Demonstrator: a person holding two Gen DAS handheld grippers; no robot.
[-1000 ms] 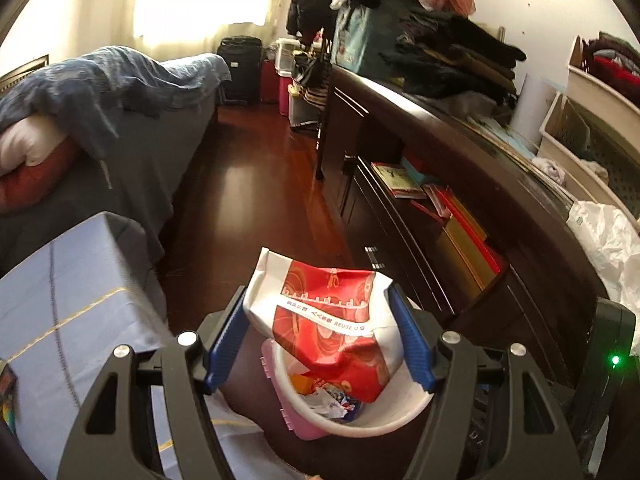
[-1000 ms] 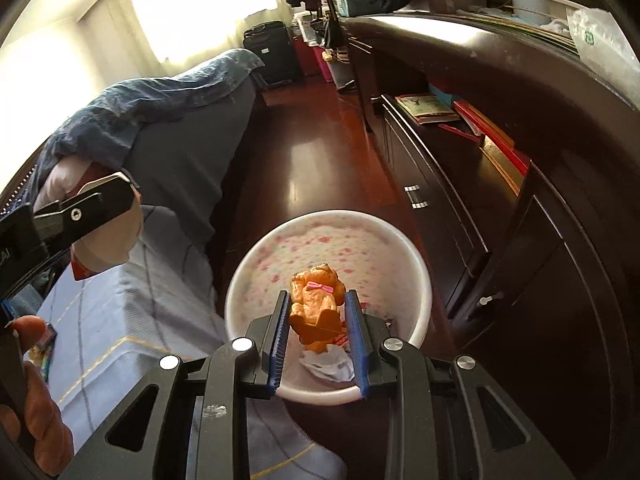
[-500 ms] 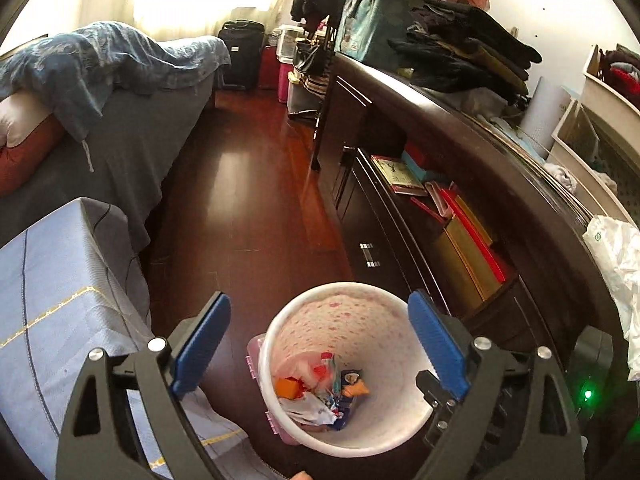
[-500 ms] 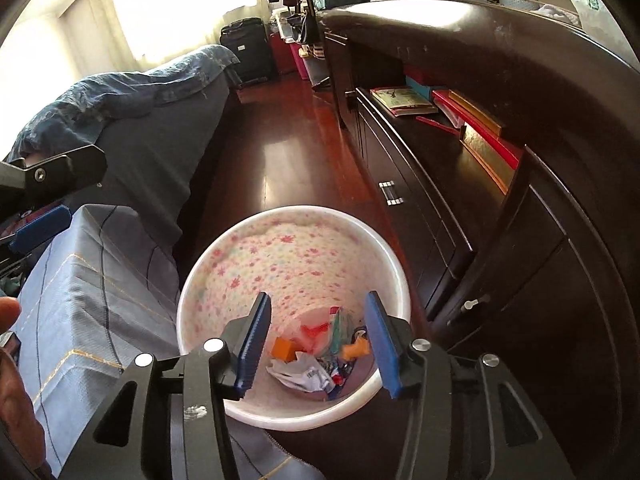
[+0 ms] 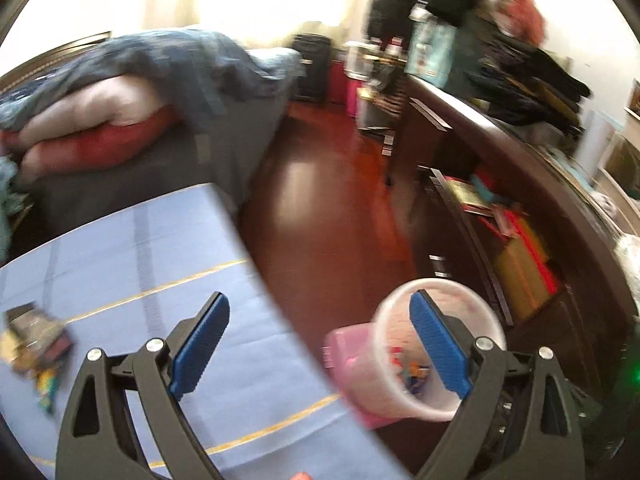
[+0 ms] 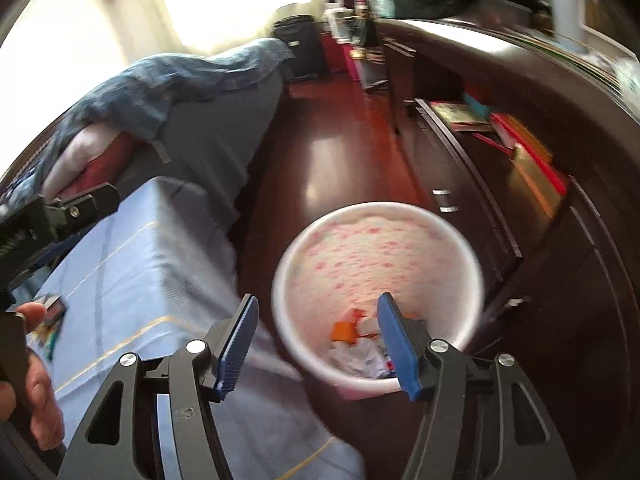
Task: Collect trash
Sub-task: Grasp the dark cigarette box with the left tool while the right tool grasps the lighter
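Pink-speckled bin [image 6: 380,240] holds wrappers [image 6: 356,354] — right hand-held gripper [image 6: 316,344] opening, empty.

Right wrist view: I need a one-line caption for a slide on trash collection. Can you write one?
Right gripper, jaws opening and empty, above the white flower-patterned trash bin holding discarded scraps.

Readable text: none; both views are motion-blurred.
Small dark printed packets on the pale blue striped cloth [image 5: 36,332]: coloured print, too smeared to read.
Teal printed bag on the dark wooden sideboard top [image 5: 430,54]: a pale panel with marks, illegible.
Flat books in the open dark wooden shelf [image 6: 460,114]: cover patterns only, no letters legible.
Crumpled wrappers in the white pink-flecked round bin [image 6: 360,354]: specks of print, unreadable.
Black plastic right gripper arm [image 6: 182,412]: faint small embossed marks, not legible.
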